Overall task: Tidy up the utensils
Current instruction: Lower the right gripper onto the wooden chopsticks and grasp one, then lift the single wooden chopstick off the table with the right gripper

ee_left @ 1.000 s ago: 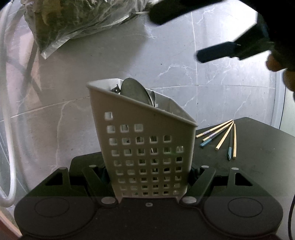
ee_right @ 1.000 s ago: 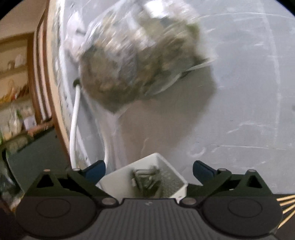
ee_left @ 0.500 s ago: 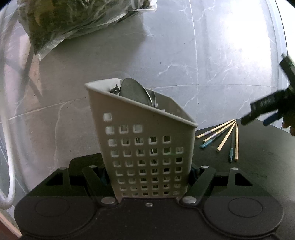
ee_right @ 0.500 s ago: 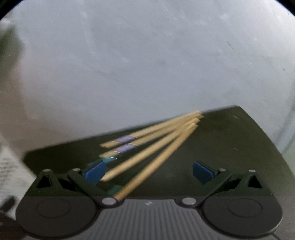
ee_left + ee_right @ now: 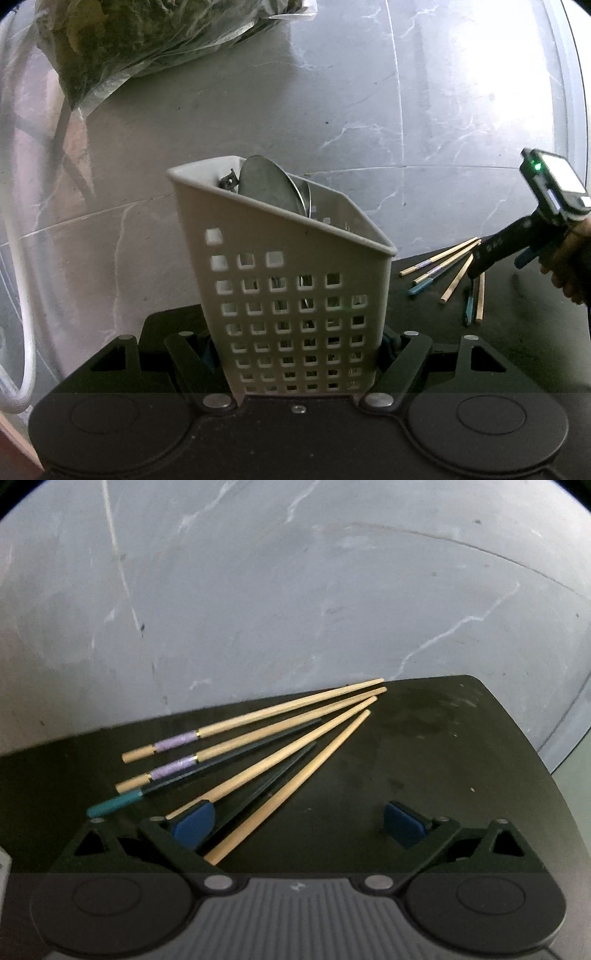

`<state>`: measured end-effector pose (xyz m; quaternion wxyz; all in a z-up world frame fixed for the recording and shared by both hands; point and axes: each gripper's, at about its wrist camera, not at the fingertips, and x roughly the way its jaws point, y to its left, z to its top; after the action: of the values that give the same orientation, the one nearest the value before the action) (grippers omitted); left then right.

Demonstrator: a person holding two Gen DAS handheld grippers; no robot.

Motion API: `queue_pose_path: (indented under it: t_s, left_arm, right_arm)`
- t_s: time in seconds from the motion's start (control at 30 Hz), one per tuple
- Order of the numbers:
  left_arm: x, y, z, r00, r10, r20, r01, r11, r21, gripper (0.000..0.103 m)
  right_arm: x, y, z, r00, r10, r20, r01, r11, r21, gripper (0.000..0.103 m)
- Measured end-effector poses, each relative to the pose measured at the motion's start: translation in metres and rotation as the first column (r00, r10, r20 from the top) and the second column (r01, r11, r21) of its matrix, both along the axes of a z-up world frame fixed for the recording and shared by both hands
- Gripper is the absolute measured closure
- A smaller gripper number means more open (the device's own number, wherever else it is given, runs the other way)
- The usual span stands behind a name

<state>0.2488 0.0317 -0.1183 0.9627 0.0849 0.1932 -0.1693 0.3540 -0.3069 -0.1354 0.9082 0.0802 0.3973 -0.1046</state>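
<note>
Right wrist view: the right hand-held gripper (image 5: 299,821) gapes empty over the chopsticks (image 5: 258,749) fanned just ahead on the black tabletop (image 5: 443,738). It may pinch several crossed sticks (probably scattering others). The left hand-held gripper (image 5: 295,350) clamps the utensil basket (image 5: 295,295).

Utensils (image 5: 273,188) mostly hidden inside caddy (image 5: 295,295); bag (image 5: 147,37) cut off at top edge.
</note>
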Motion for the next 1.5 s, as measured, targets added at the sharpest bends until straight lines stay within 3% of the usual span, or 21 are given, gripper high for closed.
queue_pose_path:
  t_s: [0.13,0.37,0.53,0.8,0.93,1.17,1.5]
  left_arm:
    - [0.0,-0.001,0.0,1.0,0.004,0.001,-0.004,1.0,0.001,0.026]
    - [0.0,-0.001,-0.001,1.0,0.008,0.006,-0.008,1.0,-0.002,0.026]
    - [-0.002,0.001,-0.003,1.0,0.004,0.01,-0.004,1.0,-0.002,0.026]
    - [-0.001,0.005,-0.005,1.0,-0.013,0.017,0.013,1.0,-0.006,0.026]
    - [-0.001,0.008,-0.006,0.999,-0.026,0.019,0.026,1.0,-0.007,0.026]
    - [-0.002,0.013,-0.007,0.998,-0.055,0.023,0.055,0.998,-0.008,0.026]
    - [0.0,0.018,-0.01,0.996,-0.087,0.028,0.087,0.996,-0.011,0.026]
  right_arm:
    - [0.003,0.005,-0.004,0.999,0.036,0.003,-0.036,0.999,-0.01,0.01]
    - [-0.016,0.003,0.0,0.995,0.099,0.002,-0.099,0.995,-0.008,0.037]
    - [-0.034,-0.005,0.005,0.986,0.157,-0.056,-0.157,0.988,0.003,0.057]
    - [-0.047,-0.012,0.013,0.924,0.349,-0.158,-0.352,0.936,0.012,0.083]
    - [-0.049,-0.006,0.016,0.882,0.422,-0.21,-0.429,0.903,0.015,0.084]
    - [-0.041,-0.001,0.023,0.842,0.426,-0.331,-0.435,0.899,0.049,0.084]
    - [-0.042,0.001,0.023,0.863,0.367,-0.348,-0.368,0.928,0.066,0.091]
